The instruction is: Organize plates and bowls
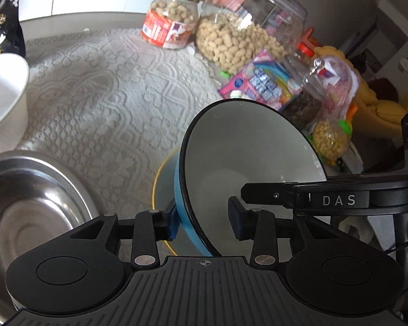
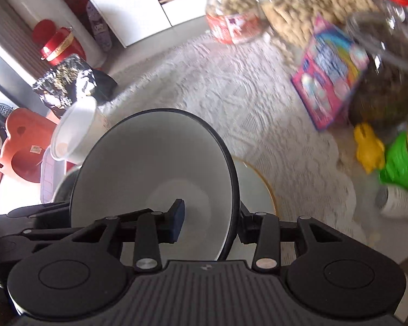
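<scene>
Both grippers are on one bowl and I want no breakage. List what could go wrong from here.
1. The blue bowl with black rim and white inside is tilted, its rim straddled by the left gripper and right gripper with visible gaps; it could slip.
2. Below it lies a gold-rimmed white plate; a drop could chip both.
3. The glass jar of peanuts and other jars stand close; a wide swing might hit them.

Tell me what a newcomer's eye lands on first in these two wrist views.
First, the blue bowl with its black rim and white inside, tilted, front and centre, with both the left gripper and right gripper straddling its rim. Next, the steel bowl at lower left, and the peanut jars at the far edge of the lace tablecloth.
</scene>
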Demonstrator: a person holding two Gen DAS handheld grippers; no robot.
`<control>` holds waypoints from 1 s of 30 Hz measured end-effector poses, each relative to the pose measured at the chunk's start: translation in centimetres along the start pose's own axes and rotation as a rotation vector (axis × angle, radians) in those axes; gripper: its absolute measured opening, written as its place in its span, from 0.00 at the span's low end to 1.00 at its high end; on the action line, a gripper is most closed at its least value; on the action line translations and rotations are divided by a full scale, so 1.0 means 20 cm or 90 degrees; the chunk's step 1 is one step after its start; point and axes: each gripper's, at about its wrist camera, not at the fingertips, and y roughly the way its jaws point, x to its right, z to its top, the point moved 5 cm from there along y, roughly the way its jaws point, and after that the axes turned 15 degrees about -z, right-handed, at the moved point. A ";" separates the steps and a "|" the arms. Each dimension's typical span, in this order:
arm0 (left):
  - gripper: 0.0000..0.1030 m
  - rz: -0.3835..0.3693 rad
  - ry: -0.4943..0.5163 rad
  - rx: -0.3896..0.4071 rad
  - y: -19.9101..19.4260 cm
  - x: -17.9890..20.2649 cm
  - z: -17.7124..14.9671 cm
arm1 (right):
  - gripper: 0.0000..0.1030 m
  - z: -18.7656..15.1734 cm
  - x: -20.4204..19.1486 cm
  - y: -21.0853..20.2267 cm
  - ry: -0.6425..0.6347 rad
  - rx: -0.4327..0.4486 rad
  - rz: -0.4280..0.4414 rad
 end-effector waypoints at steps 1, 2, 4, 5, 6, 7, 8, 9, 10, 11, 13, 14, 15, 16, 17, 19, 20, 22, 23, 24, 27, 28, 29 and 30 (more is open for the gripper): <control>0.39 0.003 -0.002 -0.010 0.03 -0.01 -0.01 | 0.39 -0.03 0.01 0.03 0.004 -0.007 -0.004; 0.39 0.007 -0.003 -0.018 0.06 -0.02 -0.03 | 0.39 -0.05 0.02 0.06 0.006 -0.016 -0.007; 0.39 0.018 -0.004 -0.034 0.10 -0.05 -0.05 | 0.39 -0.09 0.04 0.11 0.015 -0.039 -0.009; 0.38 0.024 -0.001 -0.034 0.11 -0.06 -0.05 | 0.39 -0.11 0.04 0.14 0.018 -0.052 -0.007; 0.37 0.031 0.009 -0.025 0.10 -0.06 -0.05 | 0.39 -0.12 0.04 0.17 0.020 -0.062 -0.005; 0.37 0.034 0.010 -0.024 0.09 -0.06 -0.04 | 0.39 -0.12 0.04 0.18 0.019 -0.063 -0.003; 0.37 0.031 0.002 -0.023 0.08 -0.07 -0.04 | 0.39 -0.13 0.03 0.19 0.014 -0.067 -0.001; 0.37 0.023 -0.009 -0.023 0.07 -0.08 -0.03 | 0.39 -0.13 0.03 0.19 0.017 -0.067 0.001; 0.36 0.015 -0.019 -0.024 0.07 -0.09 -0.03 | 0.39 -0.12 0.02 0.20 0.018 -0.070 0.001; 0.36 0.008 -0.028 -0.025 0.07 -0.10 -0.02 | 0.40 -0.12 0.02 0.20 0.018 -0.073 -0.001; 0.35 0.002 -0.035 -0.026 0.06 -0.10 -0.02 | 0.40 -0.11 0.01 0.21 0.016 -0.076 -0.007; 0.35 0.003 -0.035 -0.026 0.06 -0.10 -0.02 | 0.40 -0.10 0.01 0.21 0.014 -0.076 -0.010; 0.35 0.004 -0.034 -0.027 0.06 -0.10 -0.02 | 0.40 -0.10 0.01 0.21 0.015 -0.076 -0.010; 0.35 0.004 -0.034 -0.026 0.06 -0.10 -0.02 | 0.40 -0.10 0.01 0.21 0.017 -0.077 -0.010; 0.35 0.004 -0.035 -0.026 0.06 -0.10 -0.02 | 0.40 -0.10 0.02 0.21 0.020 -0.078 -0.008; 0.33 0.008 -0.034 -0.026 0.05 -0.10 -0.02 | 0.40 -0.10 0.02 0.21 0.025 -0.078 -0.008; 0.33 0.009 -0.034 -0.024 0.04 -0.09 -0.02 | 0.40 -0.10 0.03 0.20 0.025 -0.075 -0.010; 0.32 0.014 -0.029 -0.021 0.03 -0.09 -0.02 | 0.40 -0.09 0.03 0.19 0.024 -0.072 -0.015; 0.32 0.015 -0.027 -0.021 0.03 -0.09 -0.02 | 0.40 -0.09 0.04 0.18 0.024 -0.069 -0.018; 0.32 0.016 -0.026 -0.021 0.03 -0.09 -0.02 | 0.40 -0.09 0.04 0.18 0.026 -0.069 -0.016; 0.32 0.020 -0.021 -0.020 0.03 -0.08 -0.02 | 0.40 -0.08 0.06 0.17 0.037 -0.071 -0.011; 0.32 0.021 -0.020 -0.020 0.02 -0.08 -0.02 | 0.40 -0.08 0.07 0.16 0.038 -0.070 -0.011; 0.32 0.022 -0.020 -0.018 0.02 -0.08 -0.02 | 0.40 -0.08 0.07 0.16 0.038 -0.069 -0.013; 0.32 0.022 -0.020 -0.016 0.01 -0.08 -0.02 | 0.40 -0.08 0.07 0.15 0.037 -0.067 -0.016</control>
